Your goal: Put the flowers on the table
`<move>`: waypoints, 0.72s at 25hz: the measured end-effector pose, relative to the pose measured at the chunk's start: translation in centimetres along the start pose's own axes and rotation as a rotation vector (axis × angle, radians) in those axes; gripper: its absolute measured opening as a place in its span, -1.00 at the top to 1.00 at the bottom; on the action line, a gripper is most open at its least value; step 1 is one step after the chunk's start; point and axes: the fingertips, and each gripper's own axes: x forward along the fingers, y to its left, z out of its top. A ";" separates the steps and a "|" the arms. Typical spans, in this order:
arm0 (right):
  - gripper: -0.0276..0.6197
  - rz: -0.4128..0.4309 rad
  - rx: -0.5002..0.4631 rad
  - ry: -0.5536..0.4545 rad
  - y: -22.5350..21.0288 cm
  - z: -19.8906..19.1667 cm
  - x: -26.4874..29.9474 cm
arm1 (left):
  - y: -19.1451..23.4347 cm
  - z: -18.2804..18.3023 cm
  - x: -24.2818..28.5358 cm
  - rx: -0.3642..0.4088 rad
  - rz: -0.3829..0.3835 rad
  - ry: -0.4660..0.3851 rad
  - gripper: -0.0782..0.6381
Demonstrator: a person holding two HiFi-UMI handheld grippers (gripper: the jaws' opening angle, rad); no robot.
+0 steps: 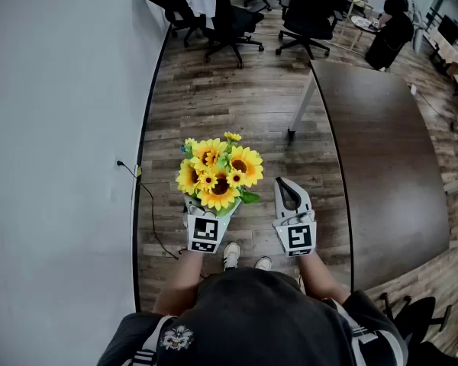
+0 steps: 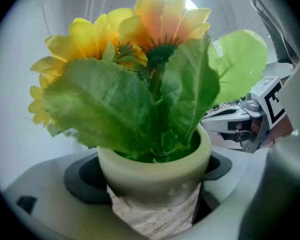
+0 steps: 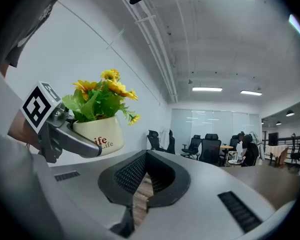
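- The carrying step is in hand: the flowers (image 1: pixel 217 172), yellow sunflowers in a pale green pot (image 2: pixel 155 169), are in the air over the wooden floor (image 1: pixel 214 97), not yet on the worktop (image 1: pixel 389 158).
- The left hand-held gripper (image 1: pixel 208 213) grasps the pot, one jaw on each side of its body, and the pot stands upright.
- The right hand-held gripper (image 3: pixel 141 181) carries nothing; its jaws are clenched tip to tip, just beside the pot on the person's right.
- The dark worktop lies well apart, to the person's right and ahead, and the part in view is bare.
- Next, I judge, the person must turn and step right, bring the pot over the worktop, keep it level, lower it until its base rests flat, then release the left jaws.
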 end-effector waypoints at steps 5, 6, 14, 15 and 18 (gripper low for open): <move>0.84 0.005 -0.014 0.008 -0.1 1.0 -0.4 | 0.1 0.8 -0.2 0.005 0.000 0.000 -0.70; 0.84 0.001 -0.011 0.000 0.0 0.8 -0.3 | 0.2 0.6 -0.2 0.005 0.000 -0.003 -0.70; 0.84 -0.002 0.041 -0.082 -0.2 1.8 -1.0 | 0.2 0.7 -0.3 0.008 -0.002 -0.022 -0.70; 0.84 0.001 0.053 -0.109 -0.2 2.3 -1.1 | 0.2 0.8 -0.4 0.008 -0.003 -0.024 -0.70; 0.84 -0.010 0.043 -0.135 0.0 3.6 -1.5 | 0.4 1.4 -1.0 0.008 -0.011 -0.034 -0.70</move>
